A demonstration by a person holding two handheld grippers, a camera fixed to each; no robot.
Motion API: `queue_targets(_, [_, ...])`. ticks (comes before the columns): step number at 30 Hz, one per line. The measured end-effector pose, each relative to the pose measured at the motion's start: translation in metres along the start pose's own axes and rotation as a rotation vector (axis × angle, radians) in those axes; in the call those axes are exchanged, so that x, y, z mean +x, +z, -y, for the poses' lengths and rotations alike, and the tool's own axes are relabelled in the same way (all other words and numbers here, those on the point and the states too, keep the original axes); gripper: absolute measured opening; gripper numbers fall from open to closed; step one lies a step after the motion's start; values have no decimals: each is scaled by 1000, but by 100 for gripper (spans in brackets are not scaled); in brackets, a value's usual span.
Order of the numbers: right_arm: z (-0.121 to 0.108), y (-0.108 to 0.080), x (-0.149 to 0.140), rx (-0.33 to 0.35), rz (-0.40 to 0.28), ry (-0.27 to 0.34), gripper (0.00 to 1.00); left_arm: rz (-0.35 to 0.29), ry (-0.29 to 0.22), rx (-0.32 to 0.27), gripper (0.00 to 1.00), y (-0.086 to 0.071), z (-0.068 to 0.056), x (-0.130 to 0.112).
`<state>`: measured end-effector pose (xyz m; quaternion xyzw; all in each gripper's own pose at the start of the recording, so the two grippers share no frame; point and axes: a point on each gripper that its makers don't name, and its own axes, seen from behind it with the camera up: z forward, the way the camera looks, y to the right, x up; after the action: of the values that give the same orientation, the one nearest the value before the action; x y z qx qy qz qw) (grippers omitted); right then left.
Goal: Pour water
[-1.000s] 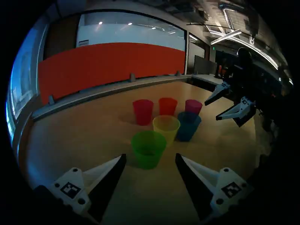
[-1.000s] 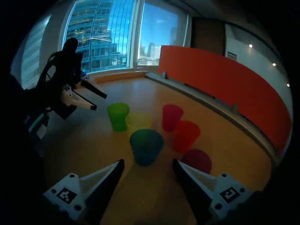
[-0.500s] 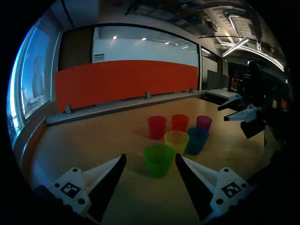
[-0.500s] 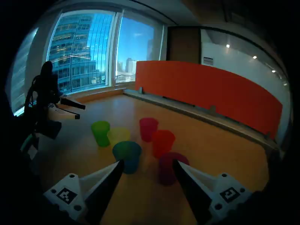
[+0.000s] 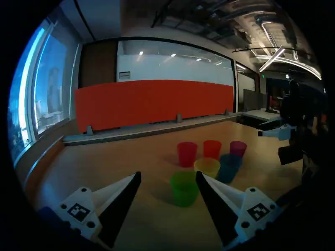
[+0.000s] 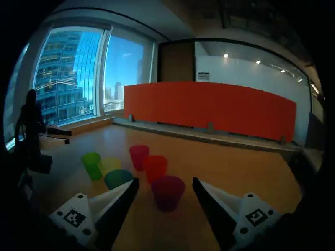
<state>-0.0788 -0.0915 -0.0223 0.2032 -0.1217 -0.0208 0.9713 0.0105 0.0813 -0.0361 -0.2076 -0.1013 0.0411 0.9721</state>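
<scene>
1. Both views changed most: the cams have dropped & levelled vs 1 s ago, so the table [image 5: 104,167] now reads side-on and the cup mouths are thin ellipses. Prob. still approach phase, w/ no grasp and no pour yet.
2. Table edges: the far edge carries the orange partition [image 5: 155,100], well beyond the yellow cup [image 5: 207,166]. The window [image 6: 67,79] side edge is also well apart from it. Bare wood lies all round the cluster, so there's plenty of room to come in low.
3. Six cups sit in a tight cluster, seen from the left gripper view:
   - green cup [image 5: 184,189] just in front of the yellow cup
   - blue cup [image 5: 229,166] just beside it
   - red cup [image 5: 186,153], orange cup [image 5: 212,148] & magenta cup [image 5: 238,148] in a row behind it
   - Can't tell which cup holds water.
4. Left gripper [image 5: 167,173]: jaws spread, empty. The green cup was centred btwn its fingers earlier and now sits nearer one finger.
5. Right gripper [image 6: 165,180]: jaws spread, empty. It has swung off the blue cup and now lines up on the magenta cup, not touching it. Neighbour cups are close, so there's a knock risk when closing.
</scene>
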Motion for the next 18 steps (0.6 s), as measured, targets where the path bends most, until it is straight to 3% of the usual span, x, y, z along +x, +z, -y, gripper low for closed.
queue_targets(18, [-42, -13, 27, -246, -164, 62, 99, -122, -54, 134, 97, -3, 20, 26])
